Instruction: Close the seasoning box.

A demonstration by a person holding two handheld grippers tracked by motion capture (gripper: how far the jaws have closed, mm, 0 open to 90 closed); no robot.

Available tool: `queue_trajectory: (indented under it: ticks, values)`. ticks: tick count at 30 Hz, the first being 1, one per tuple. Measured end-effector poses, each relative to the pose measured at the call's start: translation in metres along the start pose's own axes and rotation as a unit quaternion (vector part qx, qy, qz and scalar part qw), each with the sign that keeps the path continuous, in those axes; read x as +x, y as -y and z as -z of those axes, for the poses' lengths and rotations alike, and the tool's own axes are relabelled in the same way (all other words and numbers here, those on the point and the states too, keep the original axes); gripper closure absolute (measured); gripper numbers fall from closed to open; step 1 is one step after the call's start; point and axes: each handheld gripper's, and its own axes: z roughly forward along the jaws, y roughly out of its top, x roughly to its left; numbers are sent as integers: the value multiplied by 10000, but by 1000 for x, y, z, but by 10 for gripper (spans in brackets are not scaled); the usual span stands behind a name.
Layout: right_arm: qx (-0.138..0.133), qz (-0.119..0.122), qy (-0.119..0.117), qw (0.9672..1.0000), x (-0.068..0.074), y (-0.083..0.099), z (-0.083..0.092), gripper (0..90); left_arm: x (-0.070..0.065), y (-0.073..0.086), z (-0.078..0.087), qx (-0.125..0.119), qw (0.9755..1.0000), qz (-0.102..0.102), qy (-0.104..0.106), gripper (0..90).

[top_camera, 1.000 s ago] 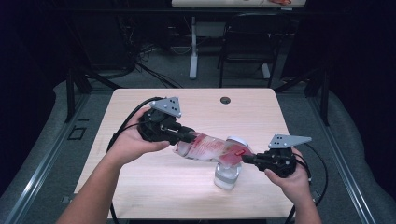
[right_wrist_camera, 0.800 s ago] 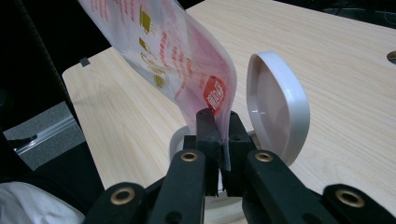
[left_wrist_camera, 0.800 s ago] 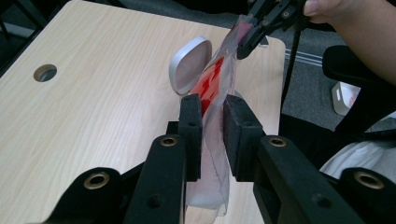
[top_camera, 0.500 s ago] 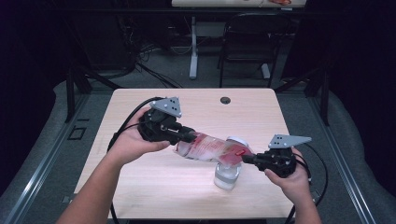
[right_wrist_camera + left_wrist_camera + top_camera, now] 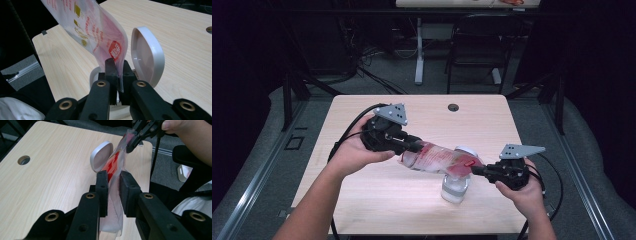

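Holding pouch point(image 5: 437, 159) stretched mid-frame: left gripper point(image 5: 412, 145) and right gripper point(image 5: 479, 171) each clamp one end, low end tipped over open jar point(image 5: 455, 188), probably to pour.

We count two tongs: left tongs point(image 5: 412, 146), right tongs point(image 5: 478, 170). One plastic pouch point(image 5: 437, 159), one clear container point(image 5: 455, 187) with one hinged lid point(image 5: 147, 56), one desk point(image 5: 422, 115) with one grommet hole point(image 5: 453, 107) at 12 o'clock.

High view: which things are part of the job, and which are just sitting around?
In the job:
- plastic pouch, pinched at both ends
- left hand-held gripper
- right hand-held gripper
- container with its flip lid open, under the pouch

Lying about:
- chair behind the table
- hole in the tabletop
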Motion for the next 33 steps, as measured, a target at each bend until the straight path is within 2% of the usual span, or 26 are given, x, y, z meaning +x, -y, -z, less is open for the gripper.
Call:
queue_trajectory:
  ticks: [33]
  values:
    - [70, 5, -41, 10000, 2, 0, -5, 879, -3, -4, 3, -14, 10000, -41, -34, 788]
